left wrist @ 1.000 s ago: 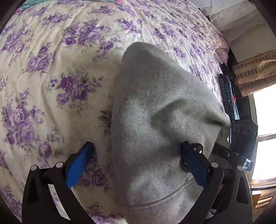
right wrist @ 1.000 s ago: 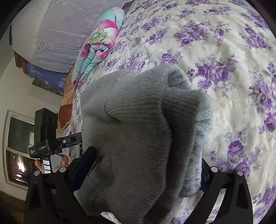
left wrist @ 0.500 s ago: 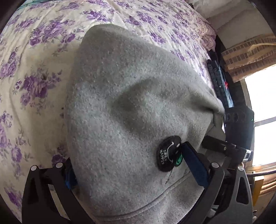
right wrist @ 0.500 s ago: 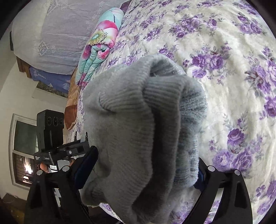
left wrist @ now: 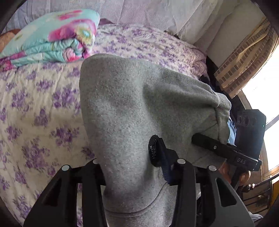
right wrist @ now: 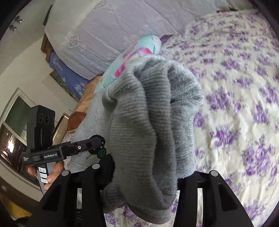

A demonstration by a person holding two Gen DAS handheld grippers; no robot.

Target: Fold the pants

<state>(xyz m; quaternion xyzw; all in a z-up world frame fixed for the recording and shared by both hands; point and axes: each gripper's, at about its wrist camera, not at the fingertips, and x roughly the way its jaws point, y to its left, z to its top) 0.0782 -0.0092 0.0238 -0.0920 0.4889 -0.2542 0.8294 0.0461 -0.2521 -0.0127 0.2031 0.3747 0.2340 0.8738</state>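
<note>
Both tongs, L [left wrist: 132,167] & R [right wrist: 144,174], clamped on grey pants [left wrist: 132,108], now raised higher off bed [left wrist: 34,108].

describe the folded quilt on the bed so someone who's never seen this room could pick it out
Start from the bed under the purple-flowered bedspread. At its far end, against the pale lace-covered headboard, lies the folded quilt, beyond the grey pants that both grippers hold. It is the only turquoise thing there, with big pink flowers, stacked in thick puffy layers.
</note>
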